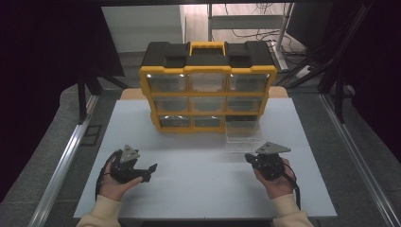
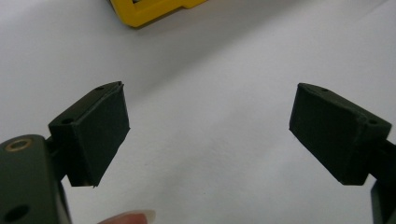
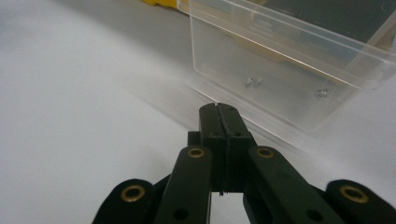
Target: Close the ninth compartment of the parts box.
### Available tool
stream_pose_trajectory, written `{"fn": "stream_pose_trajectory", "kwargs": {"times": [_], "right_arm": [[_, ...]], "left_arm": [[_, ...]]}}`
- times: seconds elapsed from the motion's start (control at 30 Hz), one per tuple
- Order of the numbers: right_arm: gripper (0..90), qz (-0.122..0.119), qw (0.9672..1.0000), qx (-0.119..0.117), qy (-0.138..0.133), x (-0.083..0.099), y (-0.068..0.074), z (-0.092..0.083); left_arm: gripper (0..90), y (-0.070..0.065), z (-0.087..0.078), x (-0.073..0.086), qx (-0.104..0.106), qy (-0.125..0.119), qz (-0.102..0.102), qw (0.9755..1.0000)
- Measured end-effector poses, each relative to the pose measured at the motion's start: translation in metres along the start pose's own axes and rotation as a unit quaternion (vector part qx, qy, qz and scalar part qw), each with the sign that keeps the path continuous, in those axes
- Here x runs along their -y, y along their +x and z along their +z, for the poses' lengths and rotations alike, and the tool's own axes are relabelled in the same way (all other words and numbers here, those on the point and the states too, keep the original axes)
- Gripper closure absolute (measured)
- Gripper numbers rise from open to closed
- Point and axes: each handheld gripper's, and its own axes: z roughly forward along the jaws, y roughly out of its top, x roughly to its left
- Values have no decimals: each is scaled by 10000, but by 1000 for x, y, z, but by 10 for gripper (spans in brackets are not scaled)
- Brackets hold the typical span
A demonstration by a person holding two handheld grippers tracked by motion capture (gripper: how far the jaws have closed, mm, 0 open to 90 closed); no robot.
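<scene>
On the white table, just in front of the yellow organizer at its lower right slot, sits the clear plastic drawer — pulled out, resting flat. The right gripper points at it from the near side, jaws pressed together with nothing between them, tip just short of the drawer's front wall. The left gripper waits over bare table to the left, jaws spread wide and empty. That drawer looks light, stiff and slick — probably best pinched on its thin front wall or rim, gently, since hard plastic could slip or skid. A few small shiny bits lie inside; screws perhaps, too blurred to tell. The drawer's far end is hard to make out.
</scene>
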Motion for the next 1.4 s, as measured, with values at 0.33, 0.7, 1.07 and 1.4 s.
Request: {"fn": "stream_pose_trajectory", "kwargs": {"times": [0.33,0.7,1.07,1.4], "right_arm": [[898,-33,10000,44,77,-2,-6,15],[899,-41,9999,135,60,-2,-12,22],[899,-48,9998,184,31,-2,-15,27],[899,41,9997,214,-61,-3,-16,31]], "left_arm": [[124,-2,1,0,30,16,1,10000],[124,-1,0,2,9,25,-27,10000],[124,0,-2,2,-5,2,-51,10000],[125,-1,-2,2,-8,7,-36,10000]]}}
